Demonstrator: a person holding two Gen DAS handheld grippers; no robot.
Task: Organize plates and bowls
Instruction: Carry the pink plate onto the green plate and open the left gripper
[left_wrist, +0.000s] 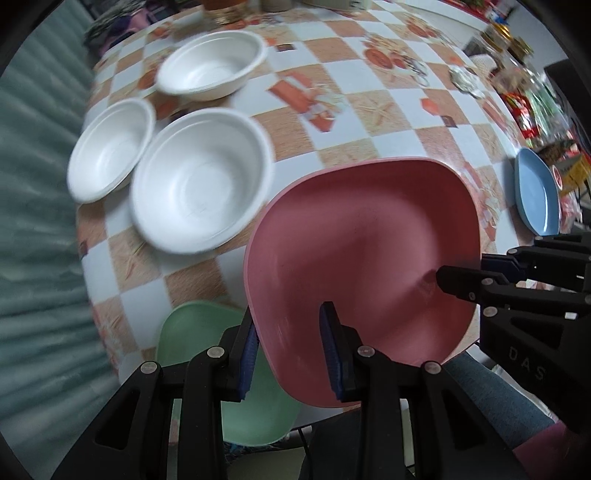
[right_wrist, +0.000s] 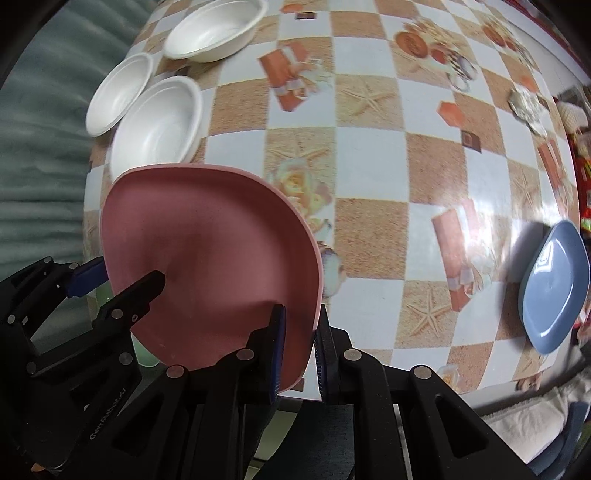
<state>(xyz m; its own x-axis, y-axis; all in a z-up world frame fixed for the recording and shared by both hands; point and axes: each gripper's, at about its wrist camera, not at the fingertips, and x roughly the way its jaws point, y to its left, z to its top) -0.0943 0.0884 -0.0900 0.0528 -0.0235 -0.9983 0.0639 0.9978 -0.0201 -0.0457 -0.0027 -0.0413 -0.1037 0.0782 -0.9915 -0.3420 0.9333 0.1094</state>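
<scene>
A pink plate (left_wrist: 369, 240) (right_wrist: 207, 240) hangs tilted above the checked table (left_wrist: 369, 110) (right_wrist: 369, 221), gripped on two sides. My left gripper (left_wrist: 290, 354) (right_wrist: 122, 278) is shut on its left rim, one pad under the edge and one over the inside. On the opposite rim my right gripper (right_wrist: 299, 350) (left_wrist: 469, 269) is shut too. A green plate (left_wrist: 192, 332) (right_wrist: 142, 350) lies below, partly hidden by the pink one. Three white bowls (left_wrist: 203, 184) (left_wrist: 110, 147) (left_wrist: 212, 62) stand at the table's left. A blue plate (left_wrist: 535, 195) (right_wrist: 554, 284) lies at the right edge.
Jars and packets (left_wrist: 517, 74) crowd the far right of the table. A crumpled foil-like object (right_wrist: 528, 107) lies near them. A person's leg in jeans (left_wrist: 480, 387) shows below the near table edge. Teal fabric (left_wrist: 37, 184) fills the left.
</scene>
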